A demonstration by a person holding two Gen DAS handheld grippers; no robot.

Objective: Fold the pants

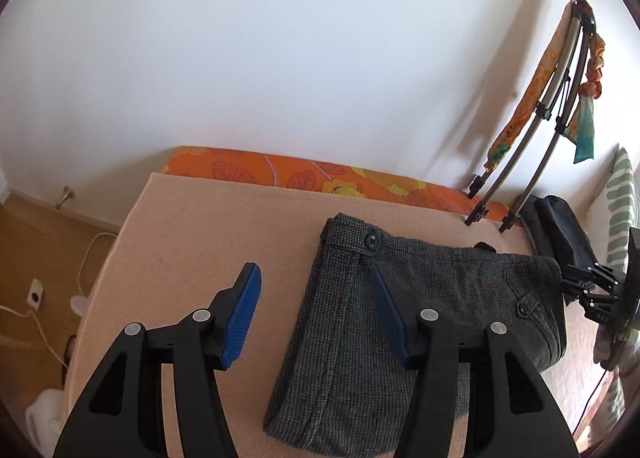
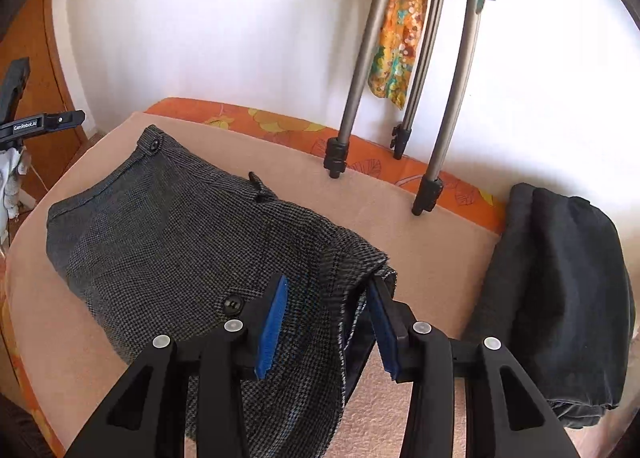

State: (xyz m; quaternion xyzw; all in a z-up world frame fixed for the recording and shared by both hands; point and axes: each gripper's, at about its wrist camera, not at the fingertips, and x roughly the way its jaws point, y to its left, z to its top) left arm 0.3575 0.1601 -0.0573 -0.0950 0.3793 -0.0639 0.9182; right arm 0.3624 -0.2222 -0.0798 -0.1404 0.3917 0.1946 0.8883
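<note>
The grey tweed pants (image 1: 400, 322) lay folded on the beige blanket (image 1: 200, 242). Left claw (image 1: 316, 314) and right claw (image 2: 330, 322) hovered open, gripping nothing, apparently released after a fold.

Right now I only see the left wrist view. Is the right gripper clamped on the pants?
Observer: No. The right gripper is open. The edge of the pants lies between its pads, but they are not pressing on it.
Operator: There's a dark bundle behind the pants. Is it touching them?
Observer: No. The dark garment lies apart from them, with a strip of bare blanket in between.
</note>
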